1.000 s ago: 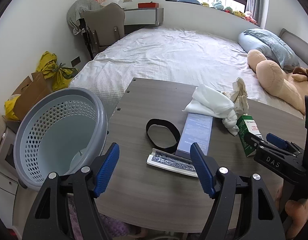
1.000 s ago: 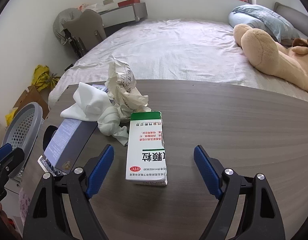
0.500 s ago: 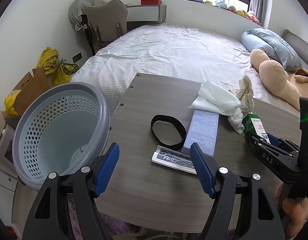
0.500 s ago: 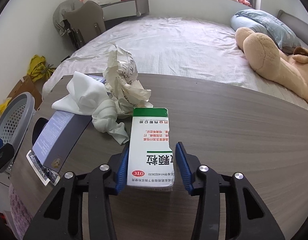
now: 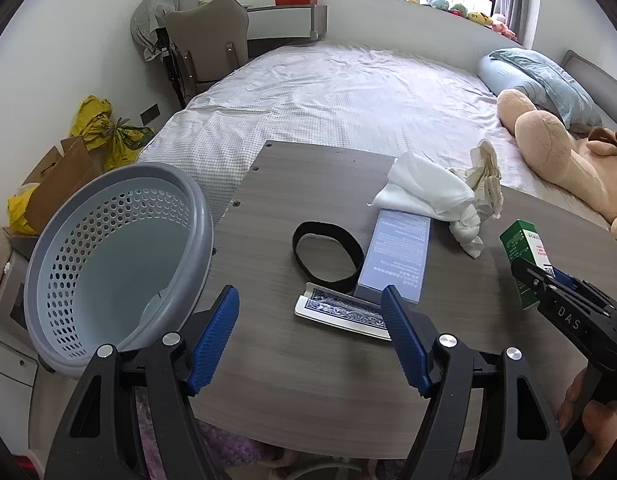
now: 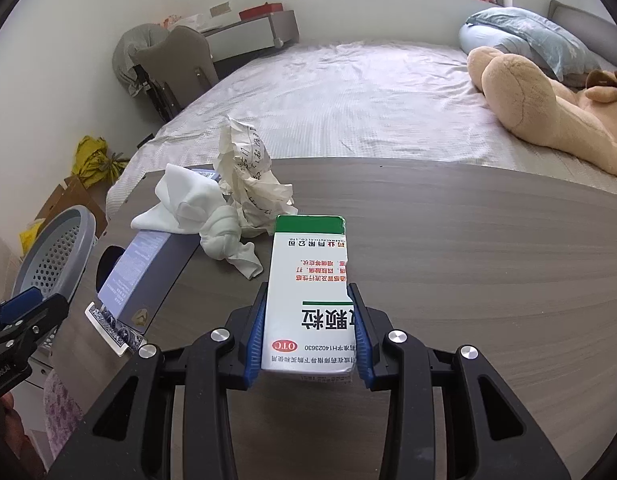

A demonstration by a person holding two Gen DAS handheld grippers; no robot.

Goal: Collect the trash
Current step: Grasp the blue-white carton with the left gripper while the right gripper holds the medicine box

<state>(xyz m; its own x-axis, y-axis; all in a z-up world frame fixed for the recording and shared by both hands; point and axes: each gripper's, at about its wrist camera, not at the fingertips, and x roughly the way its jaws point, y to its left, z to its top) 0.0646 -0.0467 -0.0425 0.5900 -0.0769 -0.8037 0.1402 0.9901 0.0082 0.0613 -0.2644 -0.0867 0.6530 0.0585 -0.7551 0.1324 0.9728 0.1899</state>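
Note:
My right gripper (image 6: 310, 330) is shut on a white and green medicine box (image 6: 308, 288) and holds it lifted off the wooden table (image 6: 468, 264); the box also shows in the left wrist view (image 5: 522, 252). My left gripper (image 5: 310, 332) is open and empty over the table's near edge. A grey perforated basket (image 5: 108, 256) stands at the table's left. On the table lie crumpled paper (image 6: 248, 176), a white cloth (image 6: 192, 204), a pale blue box (image 5: 398, 254), a black band (image 5: 324, 256) and a playing card (image 5: 342, 312).
A bed (image 5: 348, 96) with a plush bear (image 5: 568, 160) and a blue pillow (image 5: 544, 76) lies behind the table. A chair (image 5: 208, 48), yellow bags (image 5: 104, 128) and a cardboard box (image 5: 56, 184) stand at the left wall.
My right gripper closed on the medicine box and lifted it off the table. My left gripper stayed open and drew back a little.

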